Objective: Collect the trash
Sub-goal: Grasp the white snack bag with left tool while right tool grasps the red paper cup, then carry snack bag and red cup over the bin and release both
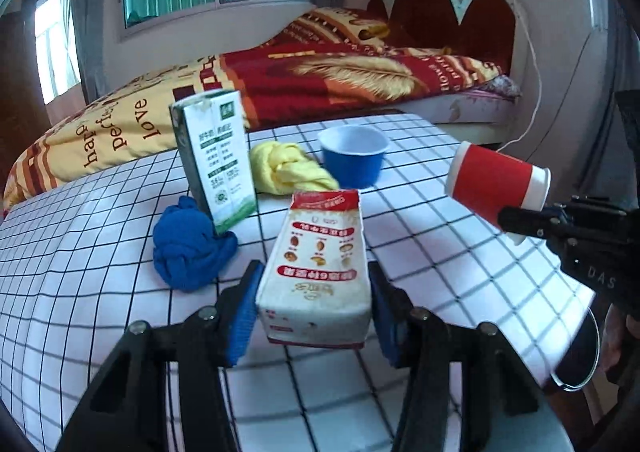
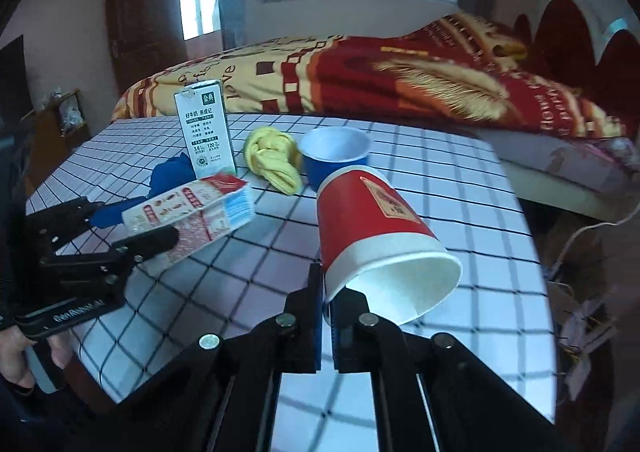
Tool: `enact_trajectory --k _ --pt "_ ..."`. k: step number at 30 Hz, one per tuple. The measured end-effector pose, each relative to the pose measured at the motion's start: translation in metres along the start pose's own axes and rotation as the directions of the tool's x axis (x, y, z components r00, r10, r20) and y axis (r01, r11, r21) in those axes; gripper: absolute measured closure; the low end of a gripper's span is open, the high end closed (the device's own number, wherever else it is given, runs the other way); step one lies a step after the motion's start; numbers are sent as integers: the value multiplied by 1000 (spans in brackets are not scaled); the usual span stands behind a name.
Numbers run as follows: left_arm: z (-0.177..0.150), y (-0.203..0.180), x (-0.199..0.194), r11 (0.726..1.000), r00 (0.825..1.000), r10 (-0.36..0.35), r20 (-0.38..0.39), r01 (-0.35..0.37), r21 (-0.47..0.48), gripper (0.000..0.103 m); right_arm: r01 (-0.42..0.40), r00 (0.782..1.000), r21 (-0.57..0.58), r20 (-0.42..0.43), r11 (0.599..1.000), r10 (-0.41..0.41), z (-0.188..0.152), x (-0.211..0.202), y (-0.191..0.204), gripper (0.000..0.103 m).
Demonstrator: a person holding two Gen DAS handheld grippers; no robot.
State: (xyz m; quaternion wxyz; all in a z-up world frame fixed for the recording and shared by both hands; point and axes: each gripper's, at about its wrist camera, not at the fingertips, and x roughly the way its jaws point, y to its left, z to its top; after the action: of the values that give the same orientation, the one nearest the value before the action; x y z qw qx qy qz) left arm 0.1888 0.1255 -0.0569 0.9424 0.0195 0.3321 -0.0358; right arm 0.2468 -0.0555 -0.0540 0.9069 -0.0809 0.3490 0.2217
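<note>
We hold the red-and-white drink carton [image 1: 316, 272] clamped in our left gripper [image 1: 314, 304] at lower centre, and our right gripper [image 2: 326, 292] pinches the red paper cup's [image 2: 380, 236] rim, both lifted off the checked tablecloth [image 1: 80, 252], presumably for binning.

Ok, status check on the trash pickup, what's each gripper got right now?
Left gripper shut on red-and-white carton, lifted. Right gripper pinching red paper cup by its rim. Green-and-white carton stands on the table. Nothing blocking.
</note>
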Motion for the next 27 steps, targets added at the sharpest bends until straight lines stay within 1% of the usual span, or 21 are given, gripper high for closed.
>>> enact_trajectory --k 5,14,20,27 --pt "-4 -25 -17 999 1000 -31 0 31 9 52 59 998 14 1 998 -59 -23 -38 -15 100" --pt "-11 -91 -36 991 994 -111 -1 111 81 52 151 989 118 -22 982 -149 -74 -98 -63 100" --pt "-10 -141 -48 973 984 -179 7 176 151 52 212 977 181 -32 960 -210 -108 -139 -96 100" --pt "-17 -194 -59 941 964 -266 -7 261 214 52 273 962 243 -55 931 -268 -146 -180 -128 100"
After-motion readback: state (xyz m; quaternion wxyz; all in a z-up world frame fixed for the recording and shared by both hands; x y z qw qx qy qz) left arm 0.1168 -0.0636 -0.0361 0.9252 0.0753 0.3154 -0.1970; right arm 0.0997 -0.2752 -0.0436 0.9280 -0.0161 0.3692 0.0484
